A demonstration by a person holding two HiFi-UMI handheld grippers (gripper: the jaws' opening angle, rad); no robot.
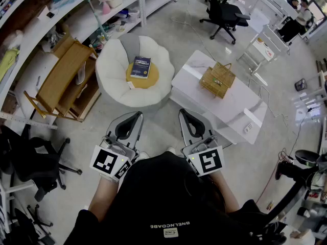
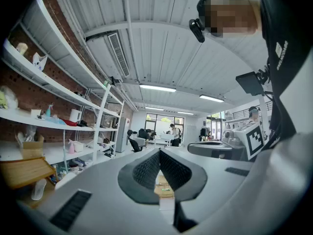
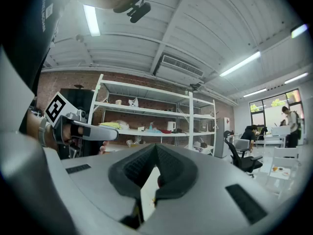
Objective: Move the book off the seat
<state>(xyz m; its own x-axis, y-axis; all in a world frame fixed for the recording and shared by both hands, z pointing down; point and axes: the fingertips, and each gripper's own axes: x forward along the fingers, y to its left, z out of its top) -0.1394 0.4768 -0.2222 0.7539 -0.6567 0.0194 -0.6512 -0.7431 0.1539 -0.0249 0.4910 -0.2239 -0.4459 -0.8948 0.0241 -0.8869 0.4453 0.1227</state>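
Observation:
A dark blue book (image 1: 140, 67) lies flat on a yellow cushion (image 1: 143, 79) in the middle of a round white seat (image 1: 113, 68), in the head view. Both grippers hover level over the floor in front of the seat, well short of the book. My left gripper (image 1: 138, 115) points toward the seat's near edge, its jaws together and empty. My right gripper (image 1: 182, 112) is beside it, jaws also together with nothing held. In the left gripper view the left gripper's (image 2: 159, 152) pads meet. In the right gripper view the right gripper's (image 3: 155, 148) tips touch.
A low white table (image 1: 239, 111) carrying a golden wire basket (image 1: 217, 79) stands right of the seat. A tipped wooden frame (image 1: 61, 80) leans by the shelves (image 1: 30, 32) on the left. Black office chairs stand at the back (image 1: 225, 11) and lower left (image 1: 30, 162).

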